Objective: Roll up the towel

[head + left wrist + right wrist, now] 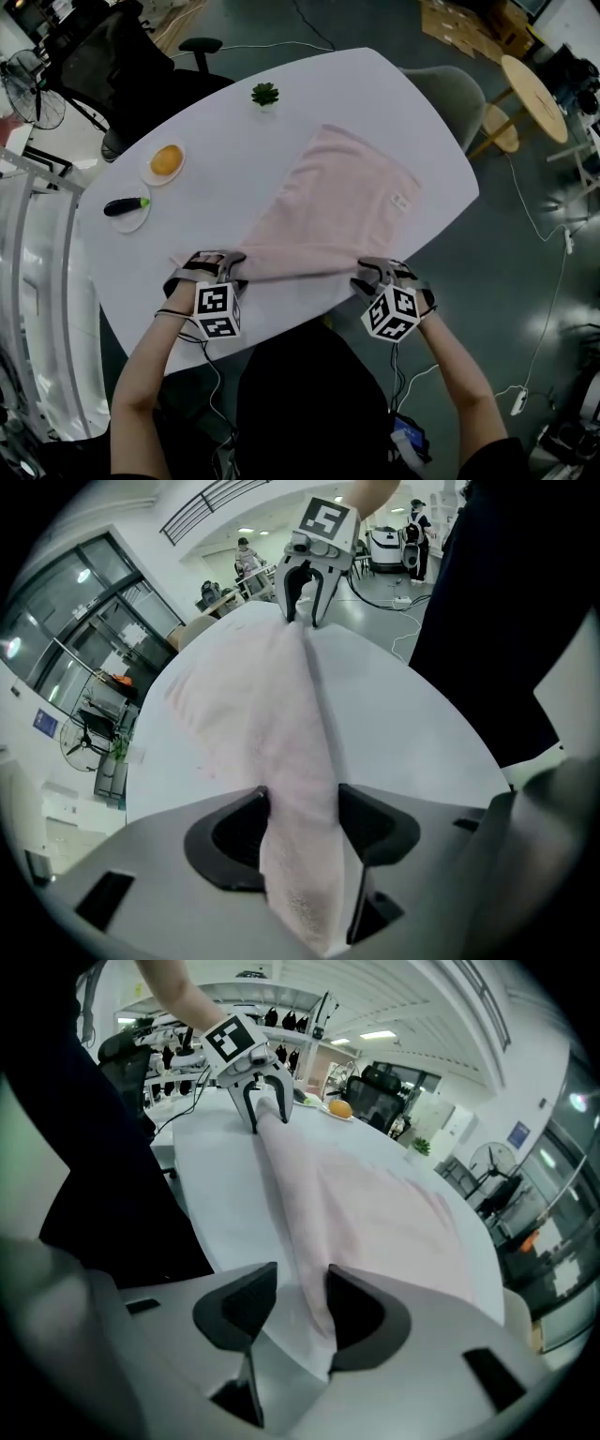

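A pale pink towel (328,202) lies spread on the white oval table (225,122), with its near edge gathered into a thick fold. My left gripper (225,265) stands at the fold's left end and my right gripper (375,274) at its right end, both pointing steeply down. In the left gripper view the towel (281,724) runs between the parted jaws (300,808), filling the gap without being pinched. In the right gripper view the fold (309,1232) rests against one pad of the gripper (302,1288), with bare table showing beside the other pad.
A plate with an orange (167,161), a plate with an eggplant (127,206) and a small potted plant (265,94) sit on the far left of the table. A black office chair (112,66), a grey chair (455,94) and a round wooden table (534,94) stand around it.
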`<state>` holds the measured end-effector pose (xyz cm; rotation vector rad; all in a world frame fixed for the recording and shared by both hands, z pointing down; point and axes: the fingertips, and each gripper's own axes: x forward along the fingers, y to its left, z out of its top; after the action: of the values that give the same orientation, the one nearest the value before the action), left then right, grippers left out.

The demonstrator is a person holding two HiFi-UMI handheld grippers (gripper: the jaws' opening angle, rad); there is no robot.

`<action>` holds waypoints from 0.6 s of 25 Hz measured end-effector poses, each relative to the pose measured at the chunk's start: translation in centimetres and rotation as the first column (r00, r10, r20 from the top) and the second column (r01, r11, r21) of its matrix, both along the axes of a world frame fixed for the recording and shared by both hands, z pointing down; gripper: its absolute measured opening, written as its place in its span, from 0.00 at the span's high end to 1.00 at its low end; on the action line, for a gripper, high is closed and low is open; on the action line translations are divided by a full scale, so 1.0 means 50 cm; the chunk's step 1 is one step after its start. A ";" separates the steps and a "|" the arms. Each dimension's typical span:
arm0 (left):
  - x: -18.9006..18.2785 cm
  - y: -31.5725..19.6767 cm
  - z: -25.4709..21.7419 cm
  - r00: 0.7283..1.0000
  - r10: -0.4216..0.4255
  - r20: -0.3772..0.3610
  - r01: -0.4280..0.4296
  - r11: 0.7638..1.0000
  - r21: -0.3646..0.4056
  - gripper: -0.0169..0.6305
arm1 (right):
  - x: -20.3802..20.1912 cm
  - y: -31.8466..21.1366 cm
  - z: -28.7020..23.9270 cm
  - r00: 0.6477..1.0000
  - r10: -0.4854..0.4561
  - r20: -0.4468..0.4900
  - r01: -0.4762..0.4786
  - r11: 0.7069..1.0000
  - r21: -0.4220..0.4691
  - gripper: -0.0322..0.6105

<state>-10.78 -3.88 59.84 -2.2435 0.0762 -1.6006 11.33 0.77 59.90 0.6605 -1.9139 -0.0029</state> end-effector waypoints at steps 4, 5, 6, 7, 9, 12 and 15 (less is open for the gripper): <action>-0.004 -0.005 -0.003 0.999 0.045 0.029 -0.047 0.996 0.076 0.71 | 0.007 -0.018 -0.010 0.992 -0.065 -0.111 0.078 0.990 0.118 0.67; -0.003 -0.004 -0.005 0.999 0.042 0.028 -0.045 0.996 0.078 0.72 | 0.008 -0.020 -0.015 0.988 -0.076 -0.135 0.096 0.984 0.148 0.67; -0.003 -0.003 -0.009 0.999 0.036 0.025 -0.038 0.996 0.081 0.74 | 0.009 -0.023 -0.020 0.984 -0.086 -0.158 0.114 0.977 0.180 0.67; -0.003 -0.004 -0.012 0.999 0.029 0.020 -0.030 0.996 0.086 0.75 | 0.011 -0.025 -0.027 0.978 -0.098 -0.183 0.137 0.967 0.216 0.67; -0.004 -0.007 -0.019 1.000 0.013 0.008 -0.013 0.995 0.096 0.79 | 0.016 -0.026 -0.037 0.961 -0.130 -0.244 0.197 0.941 0.275 0.66; -0.006 -0.010 -0.022 1.000 -0.013 -0.002 0.013 0.995 0.098 0.80 | 0.030 -0.018 -0.022 0.931 -0.169 -0.323 0.255 0.935 0.246 0.65; -0.006 -0.005 -0.017 1.000 -0.007 0.007 0.006 0.994 0.110 0.81 | 0.043 -0.012 -0.003 0.908 -0.186 -0.375 0.284 0.932 0.225 0.75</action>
<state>-11.07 -4.14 58.98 -2.1559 0.1651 -1.5685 13.51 0.18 59.73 0.5603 -1.6472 -0.5193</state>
